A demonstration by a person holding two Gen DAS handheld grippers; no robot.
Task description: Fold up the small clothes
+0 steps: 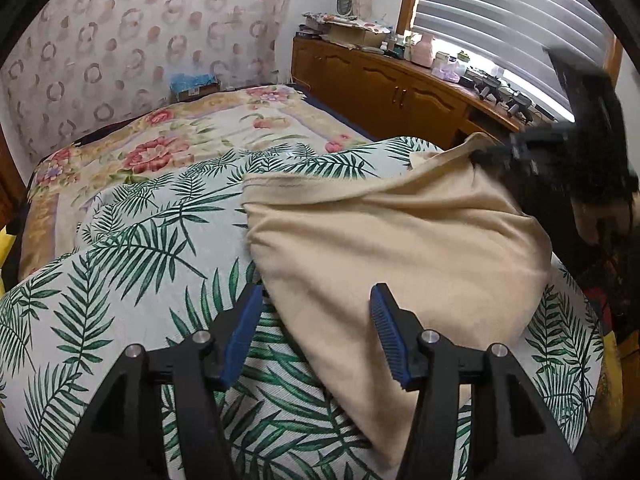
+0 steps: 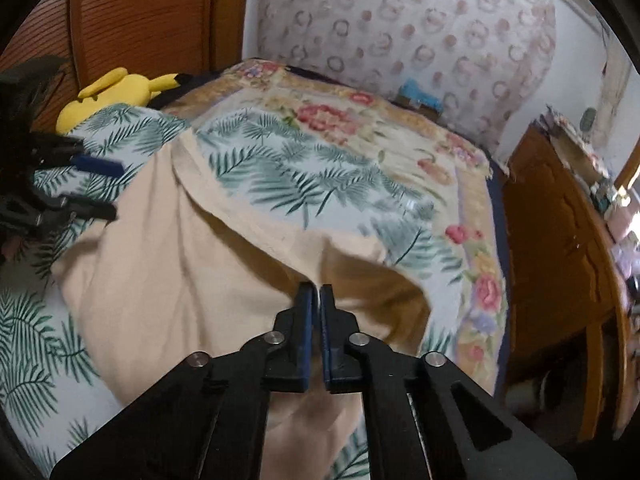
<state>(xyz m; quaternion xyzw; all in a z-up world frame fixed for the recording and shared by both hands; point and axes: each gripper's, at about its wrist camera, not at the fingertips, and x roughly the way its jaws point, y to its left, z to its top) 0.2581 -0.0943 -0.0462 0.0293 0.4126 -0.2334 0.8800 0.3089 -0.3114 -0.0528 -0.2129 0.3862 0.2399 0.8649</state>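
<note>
1. Left gripper (image 1: 316,336): fingers (image 1: 240,336) spread wide, nothing between them. The beige garment (image 1: 400,248) lies just ahead of the tips, its near edge running between and under the right-hand finger.
2. Right gripper (image 2: 315,300): fingers (image 2: 304,320) pressed almost together, pinching a fold of the beige garment (image 2: 168,272) at the tips. Cloth is lifted there and drapes away to the left of the fingers.
3. Garment sits on the palm-leaf cover (image 1: 132,264) on the bed, partly raised at the right gripper's corner, rest lying flat.
4. Left wrist view only: the right gripper (image 1: 516,152) appears blurred, far right ahead of the fingers, clamped on the garment's lifted corner. Also a wooden cabinet (image 1: 384,84) with clutter on top and a window blind (image 1: 500,12), far ahead to the right.
5. Right wrist view only: the left gripper (image 2: 96,188) shows at far left, blue pad visible, fingers apart, hovering at the garment's left edge. Also a yellow plush toy (image 2: 108,94) far ahead left, beside a slatted wooden door (image 2: 132,20).
6. Both views: floral blanket (image 2: 360,128) beyond the palm-leaf cover, patterned curtain (image 1: 140,32) behind the bed, blue box (image 1: 194,84) at the far edge of the bed.
7. Writing: none readable. The blue box has print, too small to tell.
</note>
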